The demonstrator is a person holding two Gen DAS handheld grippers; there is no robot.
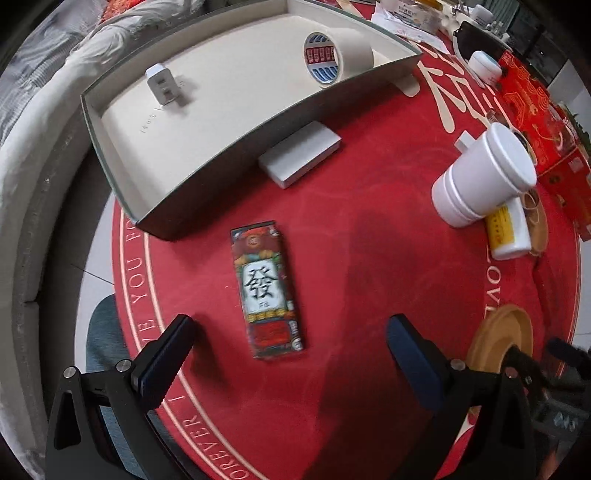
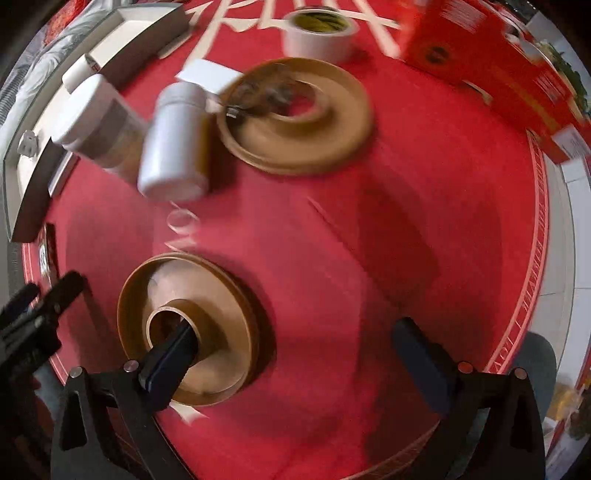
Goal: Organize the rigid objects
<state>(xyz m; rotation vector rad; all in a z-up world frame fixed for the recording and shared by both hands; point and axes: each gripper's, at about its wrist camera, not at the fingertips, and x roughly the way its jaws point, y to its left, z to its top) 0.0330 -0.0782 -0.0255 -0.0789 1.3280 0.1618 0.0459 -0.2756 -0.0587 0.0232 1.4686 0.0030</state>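
A flat pack with a Chinese character [image 1: 266, 290] lies on the red round table, just ahead of my open left gripper [image 1: 291, 339]. A grey box lid [image 1: 207, 173] behind it holds a white charger [image 1: 162, 83] and a tape roll [image 1: 334, 57]. A silver block [image 1: 299, 153] lies beside the box. My right gripper [image 2: 295, 345] is open; its left finger overlaps a brown spool disc [image 2: 192, 328]. A second brown disc [image 2: 295, 114] lies farther off, next to two white bottles [image 2: 173, 140].
A white ribbed jar [image 1: 484, 177] and a yellow-labelled bottle [image 1: 508, 230] lie at the right in the left wrist view. Red boxes [image 2: 491, 59] stand at the far right. A white tape roll [image 2: 319, 33] stands at the back. The table edge curves near both grippers.
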